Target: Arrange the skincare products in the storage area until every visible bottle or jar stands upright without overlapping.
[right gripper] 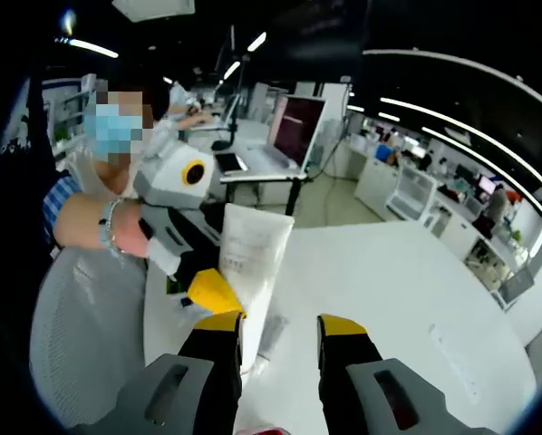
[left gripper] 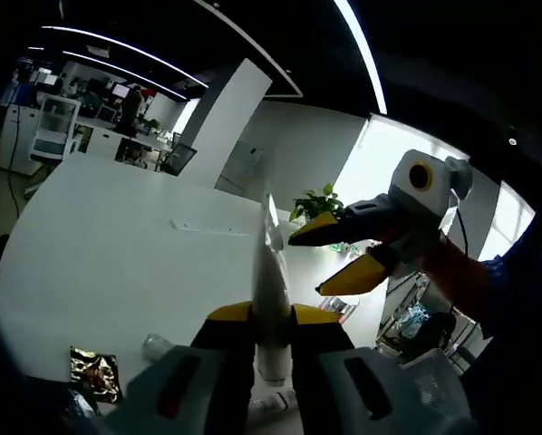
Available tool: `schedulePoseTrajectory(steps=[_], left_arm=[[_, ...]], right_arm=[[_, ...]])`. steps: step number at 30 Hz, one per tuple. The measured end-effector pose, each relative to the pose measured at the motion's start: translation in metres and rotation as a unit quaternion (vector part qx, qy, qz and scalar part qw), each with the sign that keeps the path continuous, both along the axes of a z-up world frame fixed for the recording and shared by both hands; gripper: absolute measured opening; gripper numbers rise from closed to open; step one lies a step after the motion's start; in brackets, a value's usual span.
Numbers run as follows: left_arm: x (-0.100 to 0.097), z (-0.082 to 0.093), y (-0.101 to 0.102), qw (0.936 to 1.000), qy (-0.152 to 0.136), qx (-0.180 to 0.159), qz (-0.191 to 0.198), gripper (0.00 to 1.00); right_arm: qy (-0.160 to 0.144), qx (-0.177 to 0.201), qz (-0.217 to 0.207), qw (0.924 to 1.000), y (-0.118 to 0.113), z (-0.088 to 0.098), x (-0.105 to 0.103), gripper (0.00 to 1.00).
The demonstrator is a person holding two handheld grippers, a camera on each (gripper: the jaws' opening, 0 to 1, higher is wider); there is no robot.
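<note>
**Q:** Where does the job stand?

**Me:** Early, by my reading. My left gripper [left gripper: 273, 319] is clamped on a white tube [left gripper: 271, 299], held up off the white table [left gripper: 117, 245] with its crimped end upward. In the right gripper view the same tube [right gripper: 253, 272] hangs above the table's near edge, the left gripper [right gripper: 218, 292] pinching it low on its body.

**Q:** And your right gripper?

**Me:** Right gripper [right gripper: 280, 333] has its jaws parted, nothing between them. It sits just beside the tube, not gripping it. In the left gripper view it [left gripper: 321, 258] comes in from the right, jaws spread, close to the tube's upper end.

**Q:** Anything standing upright yet?

**Me:** None that I can confirm. Near the table's near edge a small clear bottle [left gripper: 158, 347] lies on its side, and another white piece [left gripper: 271, 406] lies below my jaws, too hidden to name. A gold foil packet [left gripper: 94, 373] lies flat near the near-left corner.

**Q:** What's left?

**Me:** Most of it, I judge: set this tube upright on the table, then right the bottle lying down, keeping them apart. I can't make out a storage area.
</note>
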State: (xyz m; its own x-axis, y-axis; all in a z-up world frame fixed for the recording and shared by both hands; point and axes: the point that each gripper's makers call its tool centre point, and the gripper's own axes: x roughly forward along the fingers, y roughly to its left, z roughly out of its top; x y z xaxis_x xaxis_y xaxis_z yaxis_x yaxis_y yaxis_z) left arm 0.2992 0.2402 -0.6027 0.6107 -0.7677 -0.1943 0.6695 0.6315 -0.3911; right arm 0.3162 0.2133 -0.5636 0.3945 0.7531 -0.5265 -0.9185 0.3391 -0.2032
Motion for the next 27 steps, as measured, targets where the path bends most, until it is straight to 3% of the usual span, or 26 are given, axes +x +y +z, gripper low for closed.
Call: schedulePoseTrajectory(steps=[3,7,9,12,14,20,22,23,26,27], left_arm=[[0.001,0.007,-0.002,0.9988,-0.042,0.024,0.000,0.08],[0.003,0.009,-0.012,0.9988,-0.043,0.009,-0.019,0.08],[0.003,0.006,-0.019,0.9981,-0.047,0.019,-0.036,0.08],[0.000,-0.001,-0.028,0.9934,-0.069,0.062,-0.067,0.08],[-0.004,-0.007,-0.036,0.9868,-0.089,0.099,-0.092,0.08],[-0.013,-0.036,-0.056,0.9635,-0.120,0.185,-0.152,0.08],[-0.014,-0.040,-0.060,0.9635,-0.116,0.185,-0.155,0.08],[-0.014,-0.041,-0.062,0.9594,-0.129,0.192,-0.161,0.08],[-0.015,-0.043,-0.063,0.9582,-0.132,0.193,-0.165,0.08],[-0.016,-0.045,-0.063,0.9572,-0.134,0.193,-0.169,0.08]], right_arm=[[-0.002,0.007,0.020,0.9998,0.003,0.006,-0.003,0.29],[-0.011,-0.048,0.066,0.9966,0.000,0.000,-0.007,0.31],[-0.012,-0.047,0.070,0.9964,0.000,0.003,-0.005,0.32],[-0.012,-0.050,0.077,0.9957,-0.003,0.005,-0.002,0.31],[-0.014,-0.067,0.092,0.9934,-0.006,0.001,-0.002,0.30],[0.008,-0.155,0.162,0.9746,-0.014,-0.029,-0.021,0.25],[0.009,-0.172,0.173,0.9698,-0.013,-0.034,-0.024,0.22],[0.011,-0.180,0.180,0.9671,-0.013,-0.038,-0.027,0.20],[0.043,-0.213,0.203,0.9550,-0.013,-0.053,-0.044,0.09],[0.039,-0.221,0.201,0.9536,-0.013,-0.054,-0.044,0.09]])
